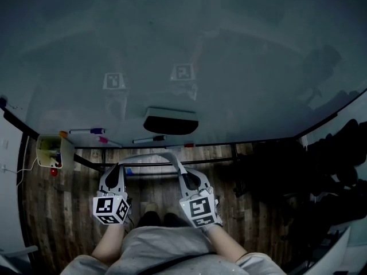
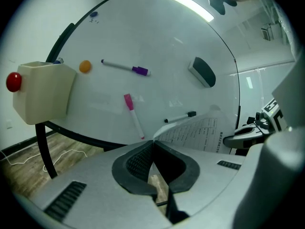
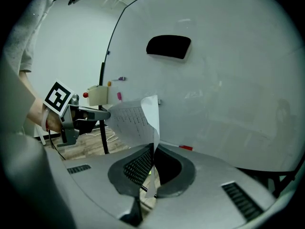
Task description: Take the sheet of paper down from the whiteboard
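Head view, lower centre of the frame: left gripper (image 1: 116, 168) and right gripper (image 1: 184, 175) are each pinching one edge of the sheet of paper (image 1: 150, 155), jaws closed on it. The sheet is arching between them, below the eraser (image 1: 170, 121) and the lower edge of the whiteboard (image 1: 183, 44).

Head view steeply down, gripper views along jaws — sharing whiteboard (image 2: 167, 42)
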Motion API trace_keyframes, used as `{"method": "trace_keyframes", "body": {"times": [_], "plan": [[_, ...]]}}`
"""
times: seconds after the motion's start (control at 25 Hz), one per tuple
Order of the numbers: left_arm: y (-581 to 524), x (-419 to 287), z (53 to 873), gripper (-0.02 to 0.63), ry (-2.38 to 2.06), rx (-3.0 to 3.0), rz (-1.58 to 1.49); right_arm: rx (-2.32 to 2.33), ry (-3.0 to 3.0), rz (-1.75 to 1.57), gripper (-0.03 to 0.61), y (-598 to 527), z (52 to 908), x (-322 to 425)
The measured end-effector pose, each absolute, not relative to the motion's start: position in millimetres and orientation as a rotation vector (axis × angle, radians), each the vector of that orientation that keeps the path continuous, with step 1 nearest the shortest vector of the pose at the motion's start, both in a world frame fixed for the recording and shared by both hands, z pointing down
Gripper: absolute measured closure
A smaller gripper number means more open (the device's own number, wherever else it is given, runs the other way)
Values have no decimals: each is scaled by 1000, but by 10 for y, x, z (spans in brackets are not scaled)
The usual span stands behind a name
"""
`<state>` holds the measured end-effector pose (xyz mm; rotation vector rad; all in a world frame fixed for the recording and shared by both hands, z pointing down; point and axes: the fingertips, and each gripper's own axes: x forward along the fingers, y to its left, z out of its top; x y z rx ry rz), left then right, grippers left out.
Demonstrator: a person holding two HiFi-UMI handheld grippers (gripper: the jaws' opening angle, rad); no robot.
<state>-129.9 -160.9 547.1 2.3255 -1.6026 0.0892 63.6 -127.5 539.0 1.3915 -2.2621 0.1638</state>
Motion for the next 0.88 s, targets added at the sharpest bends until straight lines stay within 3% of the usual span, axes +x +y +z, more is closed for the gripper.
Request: {"method": "trace_keyframes", "body": {"times": [0.88], "plan": [[-1604,-1156,5693,598,-1521,2321,152,1418,-2219,233,560,-1154,5564,794]]}}
